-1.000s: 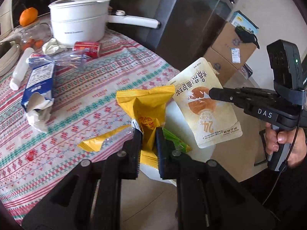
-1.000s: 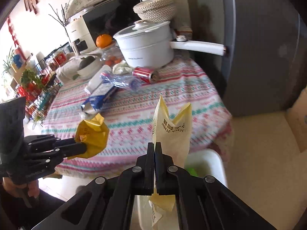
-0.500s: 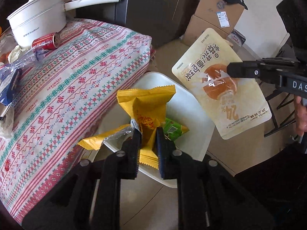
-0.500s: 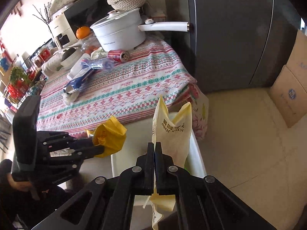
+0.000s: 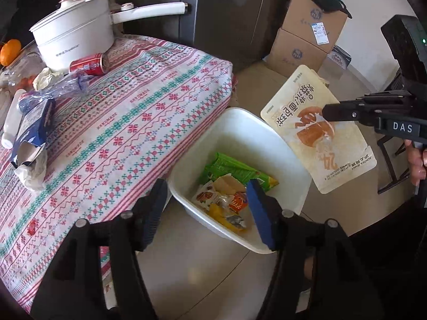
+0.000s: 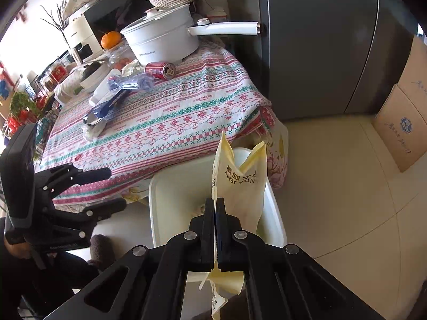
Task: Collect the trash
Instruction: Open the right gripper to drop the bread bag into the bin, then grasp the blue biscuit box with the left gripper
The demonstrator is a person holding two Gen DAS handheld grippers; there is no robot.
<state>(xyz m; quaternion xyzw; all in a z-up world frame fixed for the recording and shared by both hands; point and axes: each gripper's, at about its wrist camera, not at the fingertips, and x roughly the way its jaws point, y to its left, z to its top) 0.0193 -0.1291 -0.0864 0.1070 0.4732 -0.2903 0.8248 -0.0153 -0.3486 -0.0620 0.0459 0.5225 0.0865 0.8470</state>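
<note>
My left gripper point(image 5: 206, 209) hangs over the near end of a white bin point(image 5: 248, 138) on the floor by the table. Its jaws are opening and nothing is between them. A yellow wrapper point(image 5: 226, 220) lies in the bin on a green wrapper point(image 5: 234, 170) and other packets. My right gripper point(image 6: 214, 205) is shut on a cream snack pouch point(image 6: 240, 186), which it holds over the bin point(image 6: 173, 194). In the left wrist view the pouch point(image 5: 317, 133) hangs above the bin's right rim. More trash lies on the table: a red can point(image 5: 89, 65), a blue carton point(image 5: 32, 130) and a crushed clear bottle point(image 5: 58, 90).
A white pot point(image 5: 74, 40) with a long handle stands at the back of the patterned tablecloth point(image 5: 133, 133). An orange point(image 5: 10, 50) and a white bottle point(image 5: 12, 122) lie at the left. Cardboard boxes point(image 5: 307, 40) and a dark fridge point(image 6: 320, 53) stand behind the bin.
The left gripper opened and the yellow wrapper dropped into the bin. Both grippers moved from the table edge to above the bin, the right one still holding the pouch.
</note>
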